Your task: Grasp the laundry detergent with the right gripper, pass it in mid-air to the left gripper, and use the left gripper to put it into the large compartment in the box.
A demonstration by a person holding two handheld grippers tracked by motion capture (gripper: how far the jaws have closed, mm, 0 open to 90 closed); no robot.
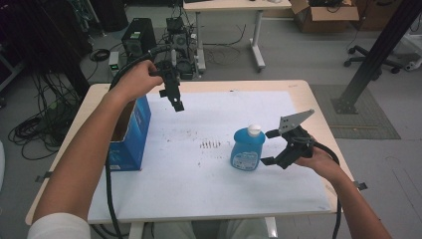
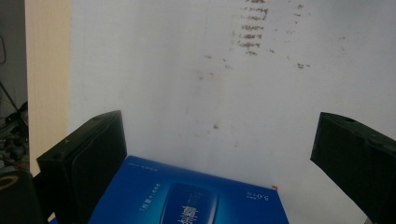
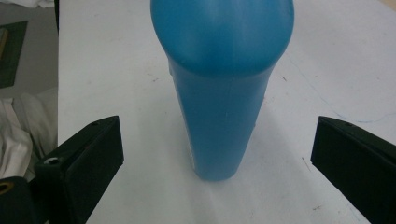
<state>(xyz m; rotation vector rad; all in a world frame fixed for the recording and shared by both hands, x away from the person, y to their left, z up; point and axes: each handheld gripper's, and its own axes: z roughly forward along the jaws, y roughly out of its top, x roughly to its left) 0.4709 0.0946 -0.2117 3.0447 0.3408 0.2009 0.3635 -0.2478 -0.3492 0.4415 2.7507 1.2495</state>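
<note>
Right tongs [image 1: 269,147] flanking blue bottle [image 1: 247,149], seemingly untouched.

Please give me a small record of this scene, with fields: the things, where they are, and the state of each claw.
surface: white sheet on a table
bottle: blue bottle, white cap, upright, right of centre
box: blue box, open top, at the left edge
right claw: open, beside the bottle; its own view shows the bottle between the jaws, not touched
left claw: open, raised above the sheet near the box, holding nothing
stains: brown marks mid-sheet
</note>
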